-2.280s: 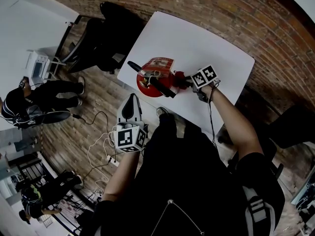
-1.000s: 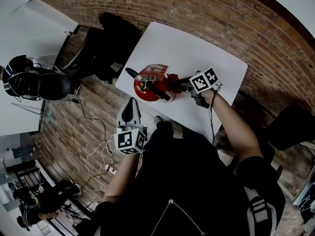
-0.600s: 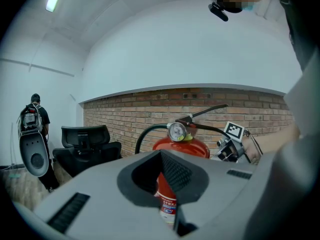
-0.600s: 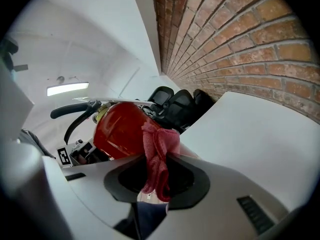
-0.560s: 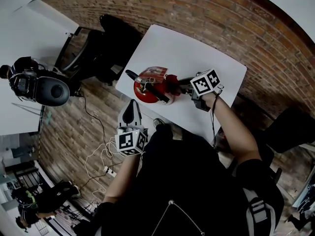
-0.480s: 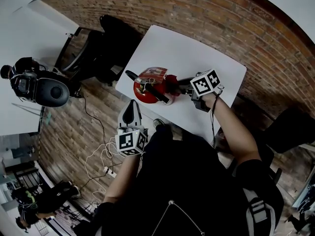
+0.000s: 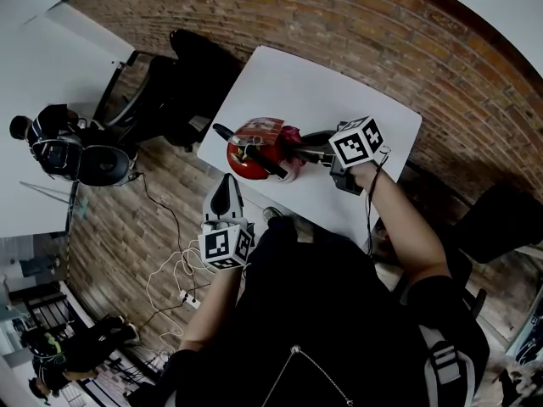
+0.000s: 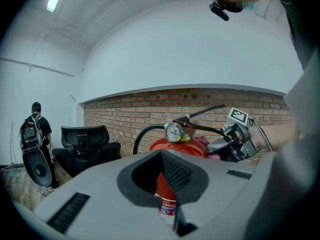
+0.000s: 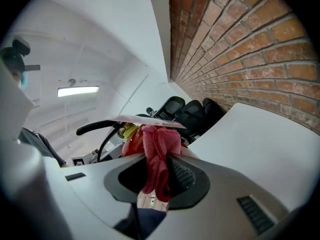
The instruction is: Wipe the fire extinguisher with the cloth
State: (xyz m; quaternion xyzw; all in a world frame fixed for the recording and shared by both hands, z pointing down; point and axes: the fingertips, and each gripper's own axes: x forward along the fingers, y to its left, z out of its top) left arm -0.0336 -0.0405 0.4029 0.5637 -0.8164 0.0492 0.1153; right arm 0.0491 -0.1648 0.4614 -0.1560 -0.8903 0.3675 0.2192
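Our left hand-held gripper (image 7: 226,185) hangs near, off the bench (image 7: 339,83), jaws together and empty. Our right hand-held gripper (image 7: 310,153) clamps the cloth (image 9: 156,159) against the extinguisher (image 7: 253,149), which stands upright at the bench's near-left edge. We judge wiping is in hand. Next, draw the cloth across unwiped surface with steady pressure.

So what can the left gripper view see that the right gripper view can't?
Only the left gripper view shows the gauge with its round face, a standing person with a backpack, and the right gripper from outside. Only the right gripper view shows the white table top and that gripper's fingers squeezing the pink cloth. Both show the red fire extinguisher, the brick wall and black chairs.
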